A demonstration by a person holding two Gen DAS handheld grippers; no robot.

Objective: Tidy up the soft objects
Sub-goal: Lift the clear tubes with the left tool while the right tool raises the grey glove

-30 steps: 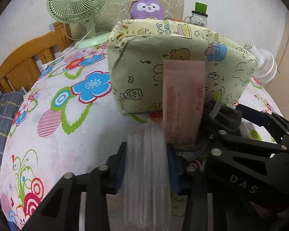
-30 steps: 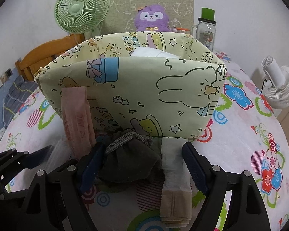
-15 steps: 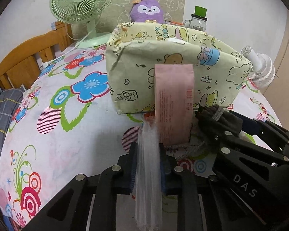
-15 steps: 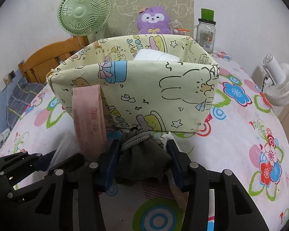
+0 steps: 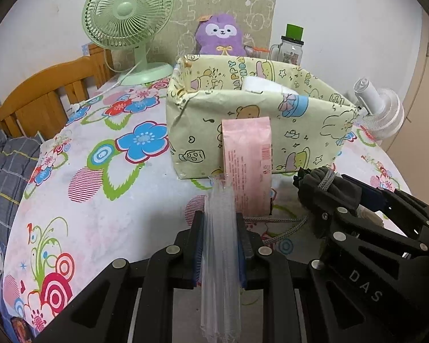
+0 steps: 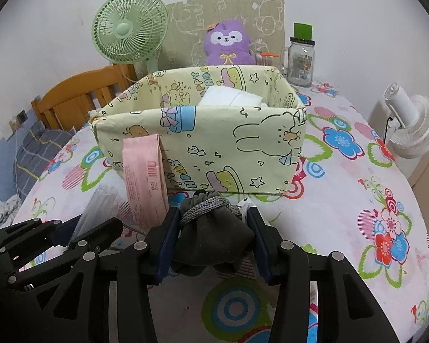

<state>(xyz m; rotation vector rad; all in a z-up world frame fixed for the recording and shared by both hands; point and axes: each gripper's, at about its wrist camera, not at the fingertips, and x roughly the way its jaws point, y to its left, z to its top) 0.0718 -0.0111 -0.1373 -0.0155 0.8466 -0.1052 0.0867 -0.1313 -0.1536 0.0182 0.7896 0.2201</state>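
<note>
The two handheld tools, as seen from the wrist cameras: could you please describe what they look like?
Both look alike. The left tool and the right tool are matte black plastic with open, strut-like linkage arms joined by round silver pins. Each finger carries a flat dark blue pad on its inner face. White letters "DAS" mark the right tool's side in the left view. No cables or sleeves are visible.

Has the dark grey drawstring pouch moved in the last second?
Yes. The dark grey drawstring pouch, clamped in the right tongs, has come up and back from the yellow cartoon-print fabric box.
</note>
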